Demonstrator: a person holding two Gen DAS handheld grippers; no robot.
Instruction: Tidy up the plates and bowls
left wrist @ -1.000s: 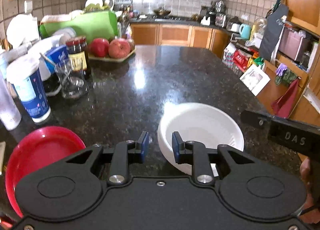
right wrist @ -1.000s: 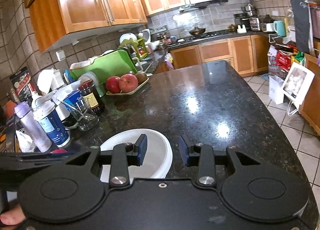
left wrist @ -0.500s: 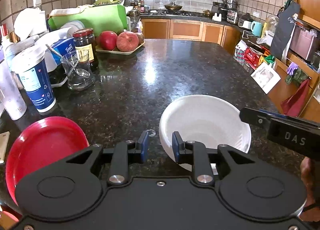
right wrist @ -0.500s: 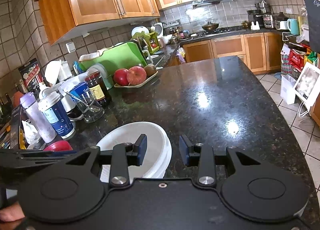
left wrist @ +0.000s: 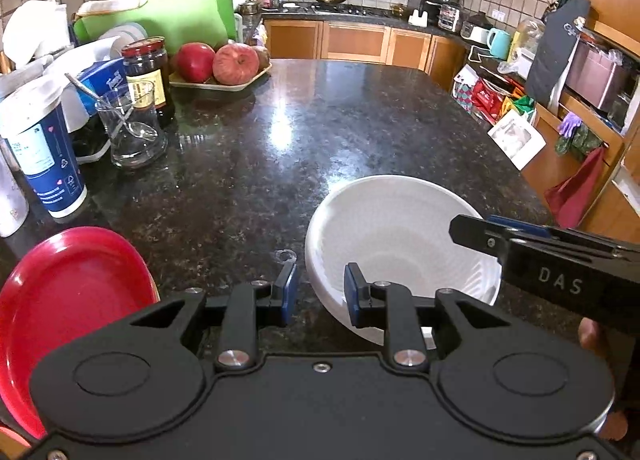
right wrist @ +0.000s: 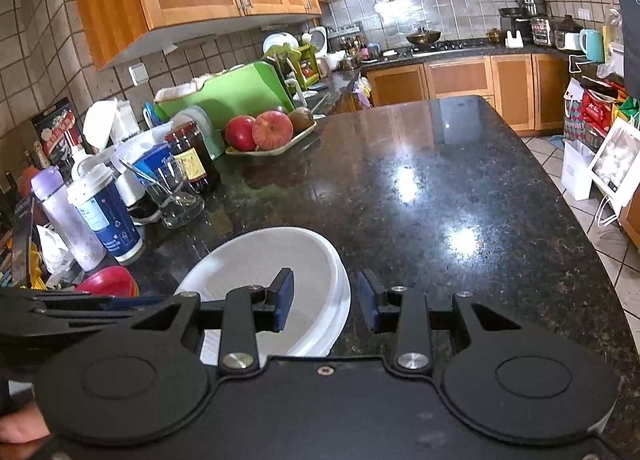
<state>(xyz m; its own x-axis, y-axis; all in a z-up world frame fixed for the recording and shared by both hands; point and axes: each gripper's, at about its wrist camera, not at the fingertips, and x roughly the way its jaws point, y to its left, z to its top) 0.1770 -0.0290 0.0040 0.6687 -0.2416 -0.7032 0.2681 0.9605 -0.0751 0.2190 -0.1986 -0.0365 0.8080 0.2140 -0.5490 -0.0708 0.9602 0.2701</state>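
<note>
White, ribbed and stacked, the bowls (right wrist: 280, 264) sit near the front edge of the dark speckled granite table (left wrist: 320, 131); the layered rims suggest two or three, though I cannot count them surely. One red plate (left wrist: 72, 300) lies to their left, well apart from them.

The left gripper (left wrist: 318, 290) has its jaws partly open, straddling the near left rim of the bowls without pressing it. The right gripper (right wrist: 325, 302) likewise stands partly open, one pad over the bowl, the other outside the right rim, gripping nothing.

On the far left I count one glass beaker (left wrist: 134, 127) with a spoon in it, one dark jar (left wrist: 148, 71), one blue paper cup (left wrist: 44, 155), and a tray (left wrist: 224, 83) with two red apples and a kiwi. Behind stands a green cutting board (right wrist: 236, 95). Wooden cabinets and beige wall tiles ring the kitchen.
</note>
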